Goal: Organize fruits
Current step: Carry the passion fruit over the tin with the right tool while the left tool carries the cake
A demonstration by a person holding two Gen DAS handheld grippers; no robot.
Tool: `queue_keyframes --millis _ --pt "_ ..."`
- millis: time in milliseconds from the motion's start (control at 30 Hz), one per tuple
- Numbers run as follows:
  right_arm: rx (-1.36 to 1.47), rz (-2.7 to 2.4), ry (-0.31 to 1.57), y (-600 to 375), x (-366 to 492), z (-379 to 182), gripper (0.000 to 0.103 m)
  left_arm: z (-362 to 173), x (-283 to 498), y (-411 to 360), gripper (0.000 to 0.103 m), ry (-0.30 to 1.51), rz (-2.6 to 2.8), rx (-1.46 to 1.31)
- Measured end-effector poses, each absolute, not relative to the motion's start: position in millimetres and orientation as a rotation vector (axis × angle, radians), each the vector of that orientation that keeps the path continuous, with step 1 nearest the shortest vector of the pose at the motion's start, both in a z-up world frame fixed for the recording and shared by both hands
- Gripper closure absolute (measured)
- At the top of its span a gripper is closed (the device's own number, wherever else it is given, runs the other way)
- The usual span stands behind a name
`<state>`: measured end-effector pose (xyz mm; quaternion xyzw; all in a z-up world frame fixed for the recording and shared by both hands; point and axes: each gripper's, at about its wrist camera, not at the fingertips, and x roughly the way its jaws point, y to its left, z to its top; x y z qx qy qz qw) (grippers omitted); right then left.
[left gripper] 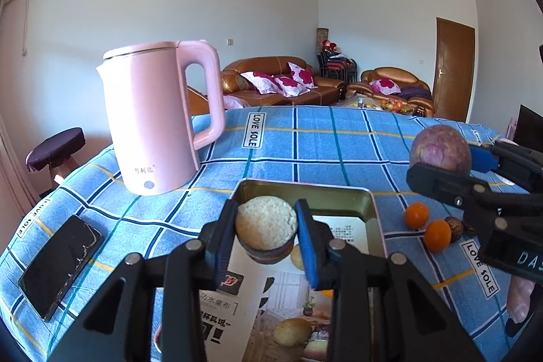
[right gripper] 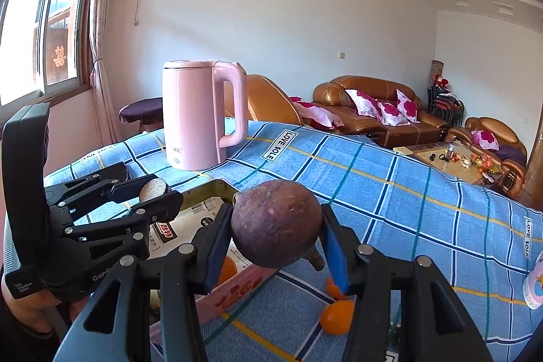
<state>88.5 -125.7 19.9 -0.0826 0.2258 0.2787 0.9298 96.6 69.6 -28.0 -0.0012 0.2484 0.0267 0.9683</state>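
**Fruit sorting: both grippers loaded over the tin**

Left gripper [left gripper: 266, 234] is clamped on a cut half of a fruit [left gripper: 265, 231], pale grainy face turned up toward the camera, dark brown skin underneath. Blue pads squeeze it from both sides. It hangs above the open metal tin [left gripper: 370, 202], which sits on the blue plaid tablecloth [left gripper: 339, 138] and has a printed paper sheet [left gripper: 349, 231] lying inside. A couple more roundish pale fruits seem to be in the tin lower down, but they're hard to tell apart from the pictures printed on the sheet.

Right gripper [right gripper: 276, 228] is closed on a whole round purple-brown fruit [right gripper: 276, 223], held up off the table just beside the tin's right edge. In the left wrist view it shows up at the right, pinched between the same black fingers.

On the cloth right of the tin: two small orange fruits [left gripper: 416, 215] close together, and a small dark wrinkly one touching the nearer orange one. The right wrist view catches orange fruits under the gripper too, partly hidden by the fingers.

Other stuff: pink electric kettle [left gripper: 159, 117] standing upright toward the far left of the table, handle facing right, and a black phone [left gripper: 59, 265] lying flat near the left edge. Brown leather sofas [left gripper: 281, 80] with flowery pillows in the background.
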Motion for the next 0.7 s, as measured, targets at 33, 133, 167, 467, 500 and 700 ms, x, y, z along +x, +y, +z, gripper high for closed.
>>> queue_keyframes --millis 33,133,167,467,500,700 --pt "-0.172 0.575 0.471 -121 91 17 0.051 -30 98 71 0.067 0.510 0.057 -0.001" --pt "-0.183 0.585 0.491 -109 97 10 0.051 -34 102 74 0.067 0.526 0.063 0.004" --pt "-0.186 0.588 0.496 -106 98 8 0.051 -36 104 75 0.067 0.534 0.064 0.004" --pt "-0.166 0.610 0.537 -86 116 -4 0.051 -45 114 82 0.067 0.578 0.076 0.003" --pt "-0.164 0.611 0.541 -85 117 -5 0.051 -46 114 82 0.067 0.581 0.074 0.003" --pt "-0.161 0.615 0.563 -80 124 -12 0.051 -49 117 81 0.067 0.597 0.074 0.013"
